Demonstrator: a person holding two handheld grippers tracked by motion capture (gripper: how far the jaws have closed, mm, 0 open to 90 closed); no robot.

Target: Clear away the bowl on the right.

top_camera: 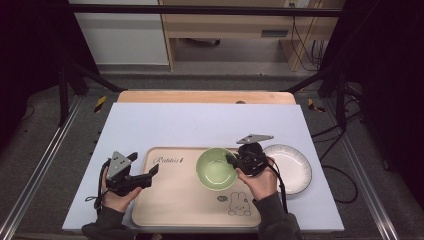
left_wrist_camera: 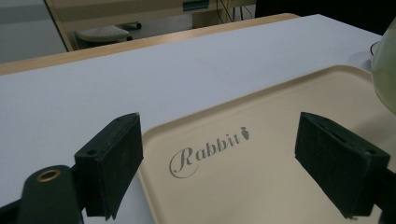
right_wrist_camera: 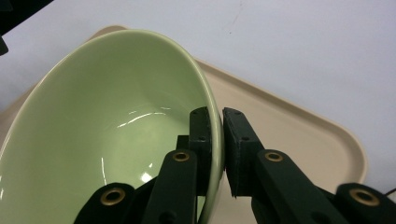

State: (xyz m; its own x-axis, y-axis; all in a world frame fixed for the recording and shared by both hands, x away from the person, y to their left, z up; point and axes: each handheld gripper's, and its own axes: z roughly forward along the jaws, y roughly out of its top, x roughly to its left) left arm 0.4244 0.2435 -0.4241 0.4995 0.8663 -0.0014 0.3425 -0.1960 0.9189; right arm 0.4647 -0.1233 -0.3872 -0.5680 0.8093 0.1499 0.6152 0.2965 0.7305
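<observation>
left gripper point(top_camera: 150, 172): held low at the tray's left edge, jaws spread wide and grasping nothing. in the left gripper view its fingers point(left_wrist_camera: 112, 163) frame the "rabbit" lettering point(left_wrist_camera: 208, 149) near the tray's far-left corner.
left-side risk: low. a jaw tip sits close over the tray rim, so a careless drop of the hand could nudge the tray point(top_camera: 172, 200) across the lavender mat point(top_camera: 200, 120) while the bowl is held.
tray: cream, lies along the mat's near edge, rabbit drawing point(top_camera: 239, 204) toward its near-right corner.
green bowl point(top_camera: 216, 169): on the tray, toward its far-right part, empty, glossy inside.
right gripper point(top_camera: 231, 161): clenched on the bowl's right rim.
bowl vs fingers: in the right gripper view the rim point(right_wrist_camera: 215, 116) passes between the two pads, one finger point(right_wrist_camera: 200, 135) inside the bowl, the other outside against the wall. only a short stretch of rim is caught, near the pad tips.
right-side risk: judged the main one. a thin one-sided pinch on a smooth glazed rim; if lifted, the bowl's weight hangs off to one side and could swing it down or slip it out of the pads. whether the base is touching the tray cannot be told.
white plate point(top_camera: 295, 167): on the mat just beside the tray's right edge, under the right hand point(top_camera: 261, 182).
plate risk: a tilted or dropped bowl, or the wrist and cable, could strike it.
</observation>
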